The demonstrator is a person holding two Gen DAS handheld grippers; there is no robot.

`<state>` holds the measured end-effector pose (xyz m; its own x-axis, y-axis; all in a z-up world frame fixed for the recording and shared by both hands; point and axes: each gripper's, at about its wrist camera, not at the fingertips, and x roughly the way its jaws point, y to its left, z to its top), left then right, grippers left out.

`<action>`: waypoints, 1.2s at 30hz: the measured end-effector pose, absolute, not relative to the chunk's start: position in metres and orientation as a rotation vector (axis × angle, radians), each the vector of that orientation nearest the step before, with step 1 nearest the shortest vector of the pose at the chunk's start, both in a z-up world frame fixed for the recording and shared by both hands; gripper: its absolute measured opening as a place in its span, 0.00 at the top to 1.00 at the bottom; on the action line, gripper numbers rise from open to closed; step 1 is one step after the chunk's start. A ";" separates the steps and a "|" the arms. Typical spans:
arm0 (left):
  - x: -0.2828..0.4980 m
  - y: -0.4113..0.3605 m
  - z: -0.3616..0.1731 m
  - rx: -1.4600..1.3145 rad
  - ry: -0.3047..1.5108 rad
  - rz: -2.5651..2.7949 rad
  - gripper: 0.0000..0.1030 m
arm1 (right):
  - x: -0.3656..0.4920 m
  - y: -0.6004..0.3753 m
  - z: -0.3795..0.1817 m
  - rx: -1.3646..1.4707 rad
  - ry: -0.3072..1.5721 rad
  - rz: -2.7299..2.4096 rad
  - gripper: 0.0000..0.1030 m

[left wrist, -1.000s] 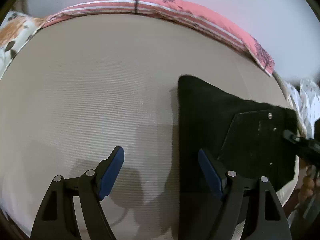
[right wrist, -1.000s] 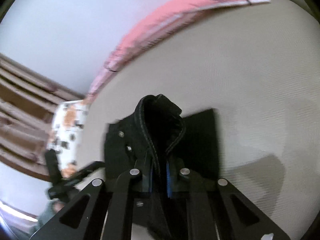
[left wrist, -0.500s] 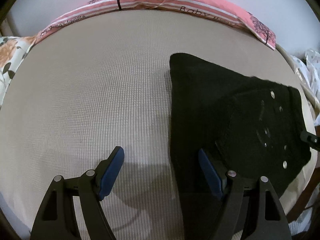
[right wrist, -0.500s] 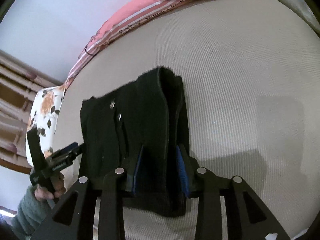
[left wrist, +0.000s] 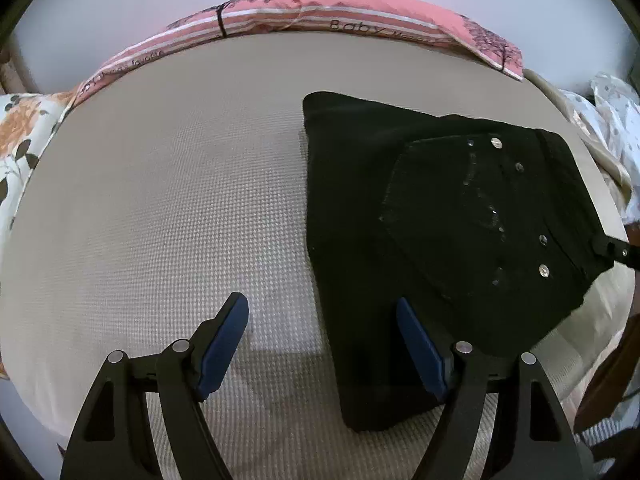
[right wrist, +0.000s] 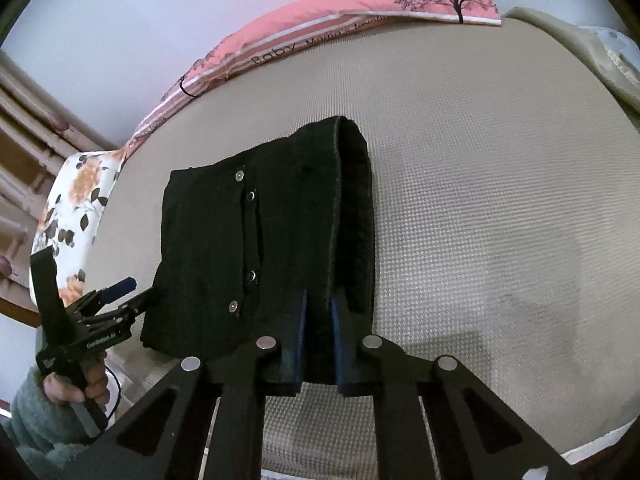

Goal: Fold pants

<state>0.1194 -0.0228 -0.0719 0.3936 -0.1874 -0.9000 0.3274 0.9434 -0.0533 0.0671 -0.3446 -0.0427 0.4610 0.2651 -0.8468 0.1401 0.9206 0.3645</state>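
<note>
**Ana:** Pants (right wrist: 256, 248), black, folded into a thick block, lie on the bed (right wrist: 500, 184) toward its near edge, well short of the pink pillow (right wrist: 360, 12) along the far edge. The long axis runs from the near edge away toward that pillow.

**Ben:** And the right tongs (right wrist: 318, 340)?

**Ana:** Right on the block's near end. The jaws are closing, and black cloth sits between the blue pads (right wrist: 298, 332): they pinch the folded edge where the layers stack up on the right side of the bundle.

**Ben:** Left tongs (left wrist: 320, 344)?

**Ana:** Spread wide, holding nothing. From its own camera the pants (left wrist: 440, 220) lie ahead and to the right, with the right-hand pad (left wrist: 420, 344) over the bundle's left border and the other pad over bare bed (left wrist: 160, 200). I can't tell if that pad touches the cloth.

**Ben:** So which hand is nearer?

**Ana:** The right, it already has the cloth. The left hangs just beside the bundle's left edge, by the near corner. I'd judge the fold nearly done; whatever comes next turns on that near end the right hand grips.
</note>
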 end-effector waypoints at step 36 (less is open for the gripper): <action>0.126 0.006 -0.074 -0.069 1.156 -0.409 0.24 | 0.065 -0.374 -0.063 0.579 1.144 0.069 0.54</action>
